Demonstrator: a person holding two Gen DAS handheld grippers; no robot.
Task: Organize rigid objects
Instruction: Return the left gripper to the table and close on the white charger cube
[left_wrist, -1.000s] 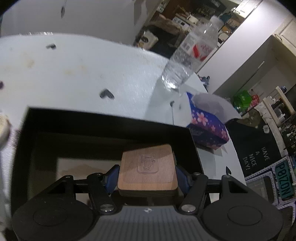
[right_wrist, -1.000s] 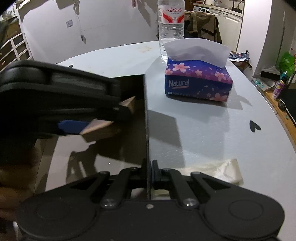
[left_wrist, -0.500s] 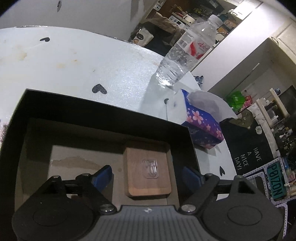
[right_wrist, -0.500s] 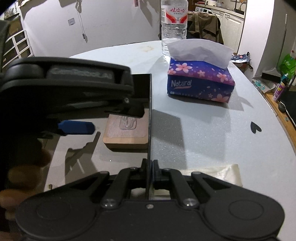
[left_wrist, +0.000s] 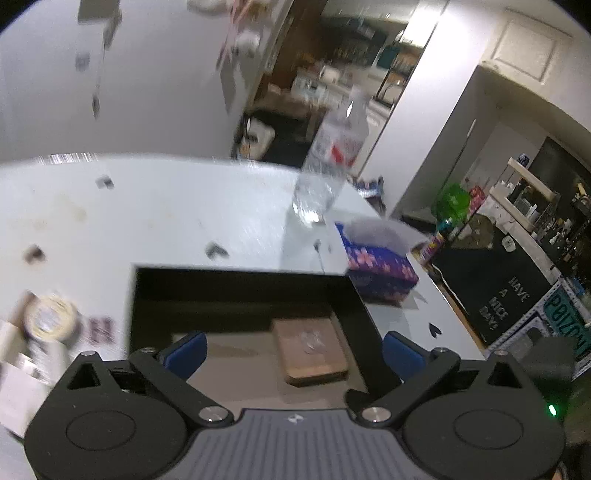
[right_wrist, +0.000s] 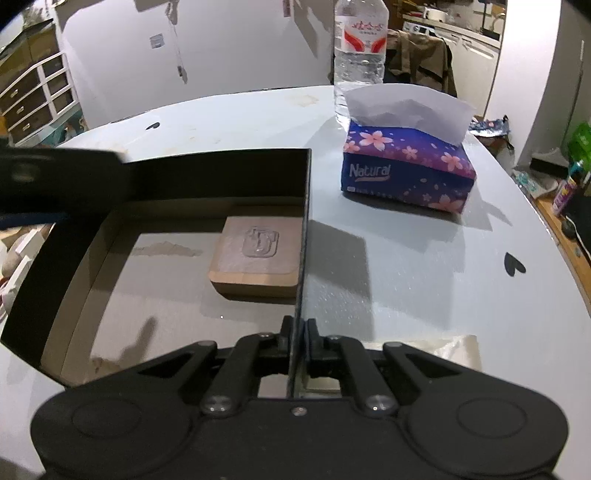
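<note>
A square wooden block with an embossed clear hook lies flat inside a shallow black box, against its right wall; it also shows in the left wrist view. My left gripper is open and empty, raised above the box and behind the block. My right gripper is shut on the box's thin right wall. The left gripper shows as a dark blurred shape at the left of the right wrist view.
A purple floral tissue box and a clear water bottle stand on the white table to the right of the box. A round tin and white items lie left of the box. A crumpled tissue lies near my right gripper.
My left gripper let go of the wooden block inside the box, opened wide, then lifted up and back. My right gripper kept its hold on the box wall.
</note>
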